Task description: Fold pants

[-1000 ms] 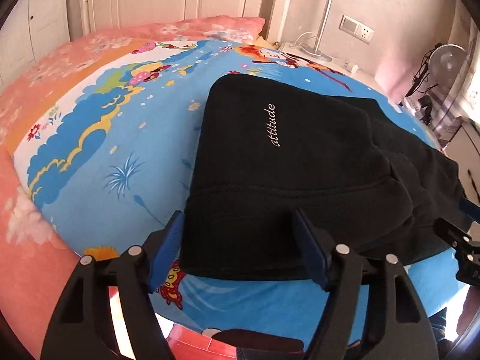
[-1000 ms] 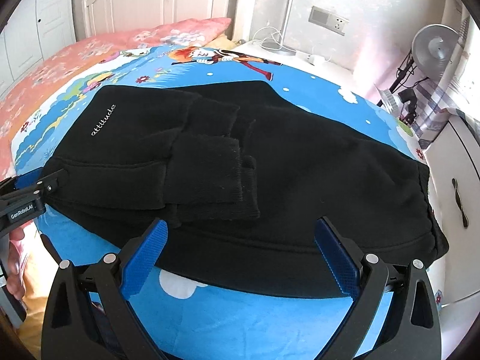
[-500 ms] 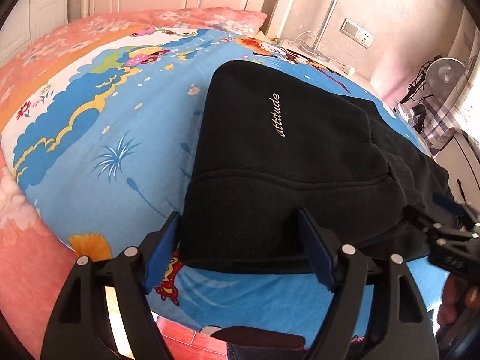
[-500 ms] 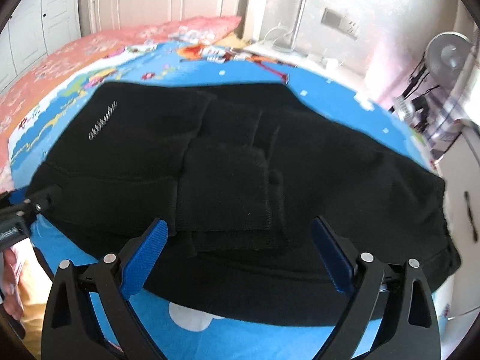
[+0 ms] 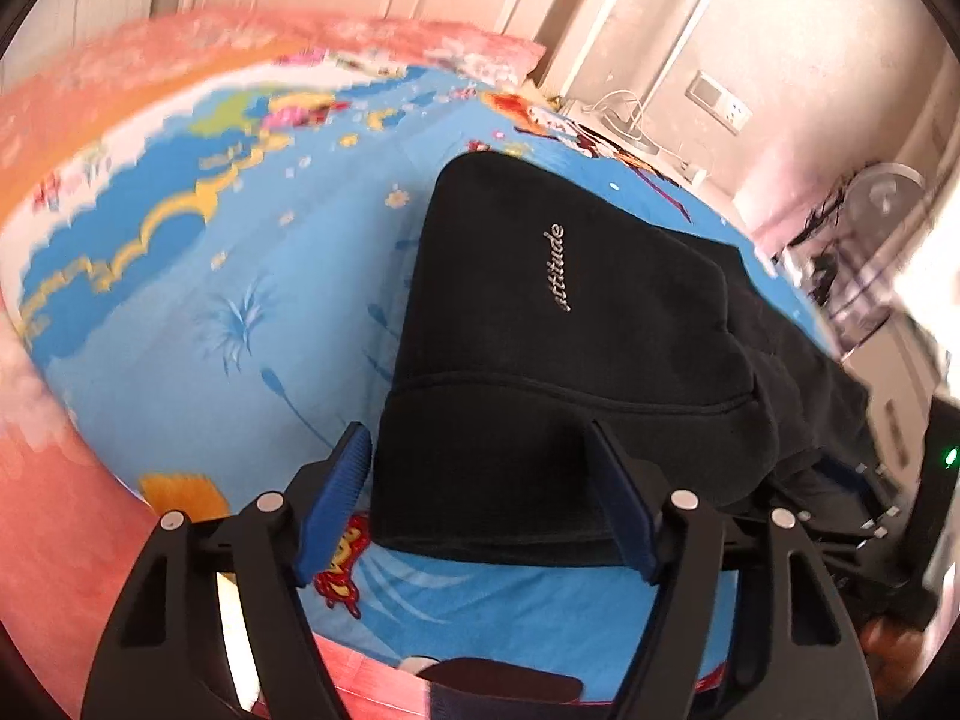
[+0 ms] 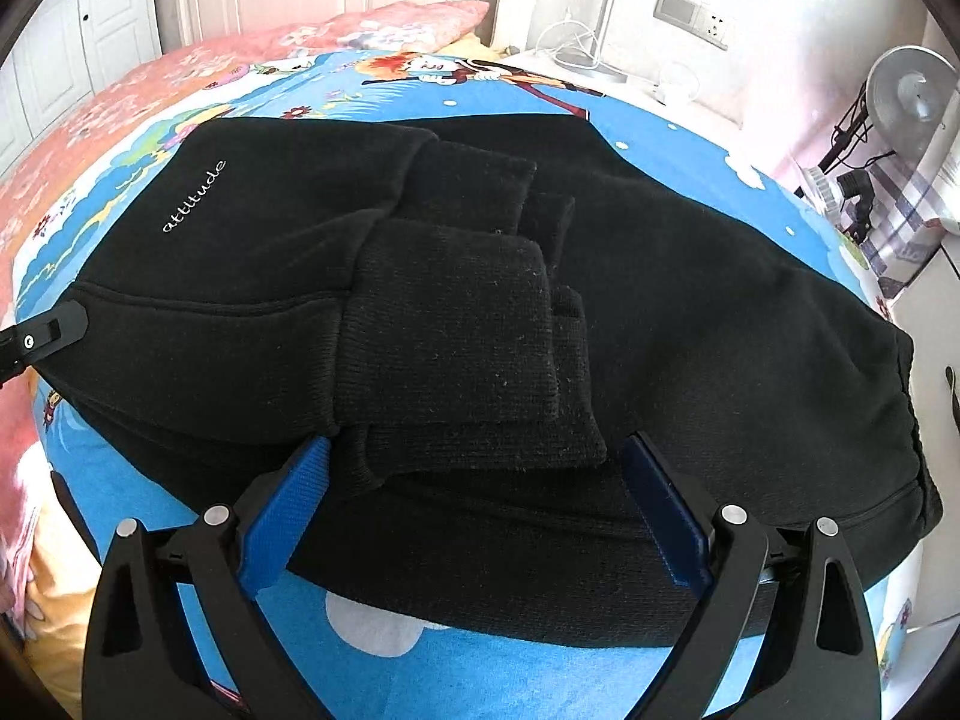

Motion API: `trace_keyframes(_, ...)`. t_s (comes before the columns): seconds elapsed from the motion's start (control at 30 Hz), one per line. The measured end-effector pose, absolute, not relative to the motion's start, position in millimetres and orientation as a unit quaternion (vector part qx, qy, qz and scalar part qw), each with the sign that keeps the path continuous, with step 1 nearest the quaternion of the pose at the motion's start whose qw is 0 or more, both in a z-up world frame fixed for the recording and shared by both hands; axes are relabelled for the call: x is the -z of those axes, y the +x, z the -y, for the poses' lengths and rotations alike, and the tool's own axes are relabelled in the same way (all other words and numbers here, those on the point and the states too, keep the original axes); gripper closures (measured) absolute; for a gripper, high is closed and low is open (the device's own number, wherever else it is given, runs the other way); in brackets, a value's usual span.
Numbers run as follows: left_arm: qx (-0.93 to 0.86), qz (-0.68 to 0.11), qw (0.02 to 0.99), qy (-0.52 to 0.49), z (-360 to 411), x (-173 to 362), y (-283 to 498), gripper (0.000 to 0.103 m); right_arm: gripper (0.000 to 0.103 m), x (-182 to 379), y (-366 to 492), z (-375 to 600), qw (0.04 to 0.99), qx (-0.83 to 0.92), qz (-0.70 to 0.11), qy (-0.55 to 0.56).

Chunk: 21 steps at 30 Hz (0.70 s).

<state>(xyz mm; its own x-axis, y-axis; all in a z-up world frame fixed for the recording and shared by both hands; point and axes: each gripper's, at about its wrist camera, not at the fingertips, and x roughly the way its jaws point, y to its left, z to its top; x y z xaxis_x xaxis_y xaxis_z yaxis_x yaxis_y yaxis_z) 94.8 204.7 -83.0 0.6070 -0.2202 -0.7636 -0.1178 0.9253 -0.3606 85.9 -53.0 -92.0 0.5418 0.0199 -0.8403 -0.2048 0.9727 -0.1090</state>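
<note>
On the bed's cartoon sheet (image 6: 420,639), the black pants (image 6: 690,324) lie half-folded, cuffs at mid-length; with both grippers' jaws spread, the near folded edge should be pinched evenly before lifting.

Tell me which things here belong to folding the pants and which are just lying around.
Part of the job: black pants, ribbed cuffs, left gripper, right gripper, bedsheet.
Lying about: pillow, fan, cables.
</note>
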Motion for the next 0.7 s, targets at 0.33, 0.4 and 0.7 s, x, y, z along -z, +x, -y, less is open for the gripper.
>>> trace_keyframes(0.33,0.077,-0.444,0.851,-0.270,-219.3,104.2,94.7,0.032,0.012,95.0,88.6,58.0,0.870,-0.070,-0.482,-0.079)
trace_keyframes(0.4,0.088,-0.438,0.850,-0.280,-222.6,106.4,94.7,0.032,0.012,96.5,90.5,61.6,0.867,-0.075,-0.488,-0.065)
trace_keyframes(0.7,0.132,-0.406,0.837,-0.343,-238.6,87.4,86.3,0.059,0.011,97.3,90.0,61.0,0.867,-0.079,-0.488,-0.061)
